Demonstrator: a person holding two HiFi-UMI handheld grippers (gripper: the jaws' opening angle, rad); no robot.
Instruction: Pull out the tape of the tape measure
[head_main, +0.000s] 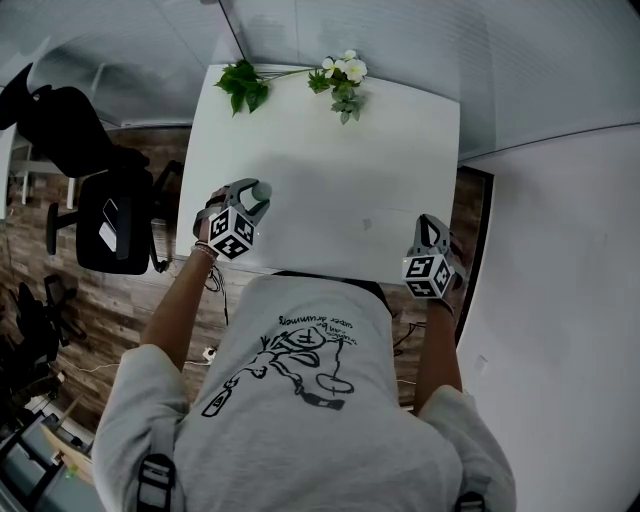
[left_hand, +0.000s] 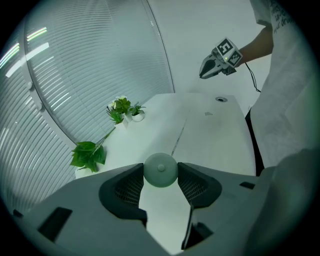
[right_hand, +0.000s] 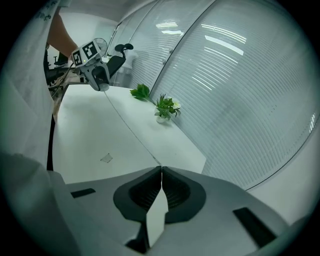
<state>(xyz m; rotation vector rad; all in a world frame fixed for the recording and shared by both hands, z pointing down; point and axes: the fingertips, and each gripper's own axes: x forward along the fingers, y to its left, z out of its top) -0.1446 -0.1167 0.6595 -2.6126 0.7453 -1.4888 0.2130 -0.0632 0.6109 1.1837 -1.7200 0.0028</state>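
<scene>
A small round pale-grey tape measure case (left_hand: 160, 169) is clamped between the jaws of the left gripper (head_main: 252, 196), above the near left edge of the white table (head_main: 330, 150). The right gripper (right_hand: 161, 168), over the table's near right edge, is closed on nothing. No tape end can be seen. The right jaws should be parted, the tab found, pinched squarely and drawn straight outward.
</scene>
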